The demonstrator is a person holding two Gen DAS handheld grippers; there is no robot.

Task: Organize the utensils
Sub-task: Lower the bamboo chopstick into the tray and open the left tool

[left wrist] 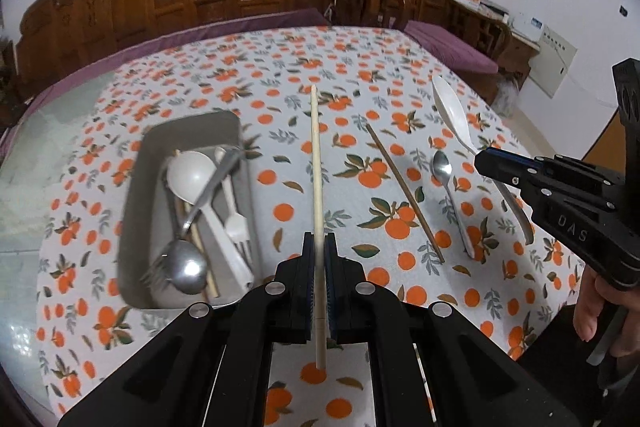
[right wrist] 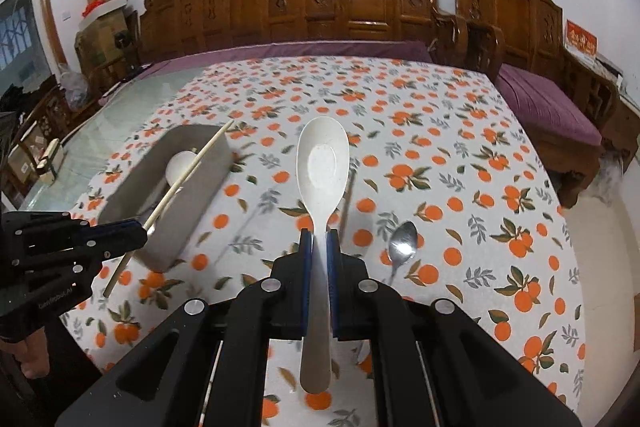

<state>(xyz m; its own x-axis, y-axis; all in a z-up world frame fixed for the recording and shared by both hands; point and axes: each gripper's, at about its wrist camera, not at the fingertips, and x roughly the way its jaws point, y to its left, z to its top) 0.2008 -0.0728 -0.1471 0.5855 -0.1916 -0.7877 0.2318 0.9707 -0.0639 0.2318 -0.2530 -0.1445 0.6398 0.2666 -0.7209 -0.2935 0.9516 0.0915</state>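
My left gripper (left wrist: 319,241) is shut on a pale wooden chopstick (left wrist: 316,155) and holds it above the cloth, just right of the grey tray (left wrist: 192,125). The tray holds a white ladle (left wrist: 188,175), a metal spoon (left wrist: 188,267), a white plastic fork (left wrist: 236,223) and other utensils. My right gripper (right wrist: 319,239) is shut on the handle of a large white spoon (right wrist: 322,163), held above the table. A dark brown chopstick (left wrist: 404,191) and a small metal spoon (left wrist: 442,167) lie on the cloth between the grippers.
The table has an orange-print cloth (right wrist: 460,155) with bare glass at its left edge (right wrist: 132,107). A carved wooden bench with purple cushions (right wrist: 360,7) stands behind and to the right. Boxes (right wrist: 104,11) are stacked at the far left.
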